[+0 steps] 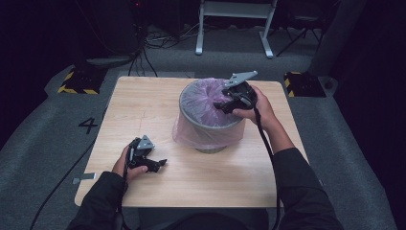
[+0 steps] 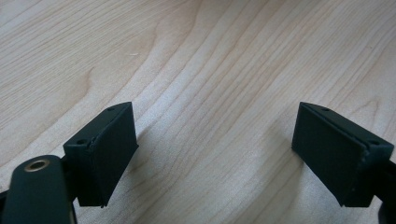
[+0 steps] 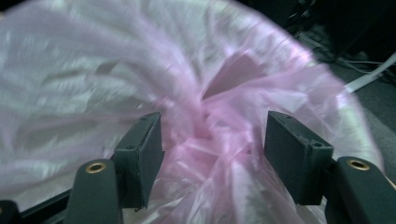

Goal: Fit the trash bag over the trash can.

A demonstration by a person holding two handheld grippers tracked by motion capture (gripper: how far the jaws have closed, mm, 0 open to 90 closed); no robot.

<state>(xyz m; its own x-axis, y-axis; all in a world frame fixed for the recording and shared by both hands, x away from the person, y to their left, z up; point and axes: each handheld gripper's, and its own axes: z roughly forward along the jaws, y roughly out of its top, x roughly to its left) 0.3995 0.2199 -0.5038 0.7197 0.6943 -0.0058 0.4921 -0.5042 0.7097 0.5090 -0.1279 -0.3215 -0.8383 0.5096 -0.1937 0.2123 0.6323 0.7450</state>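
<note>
Wooden table (image 1: 143, 110) — pink-lined bin (image 1: 210, 112)

Left claw (image 1: 155, 163) rests low with jaws spread wide, right claw (image 1: 225, 103) reaches forward, jaws parted

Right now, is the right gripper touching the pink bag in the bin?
Cannot tell. In the right gripper view the pink bag bunches between the right gripper pads, but blur hides any contact.

The counter (image 1: 201, 182) is viewed from above and behind the person, facing forward and down. Its wood is seen close up along the left gripper (image 2: 215, 154). The pink bag (image 3: 210, 121) is seen close along the right gripper (image 3: 212, 154), shared with the high view.
</note>
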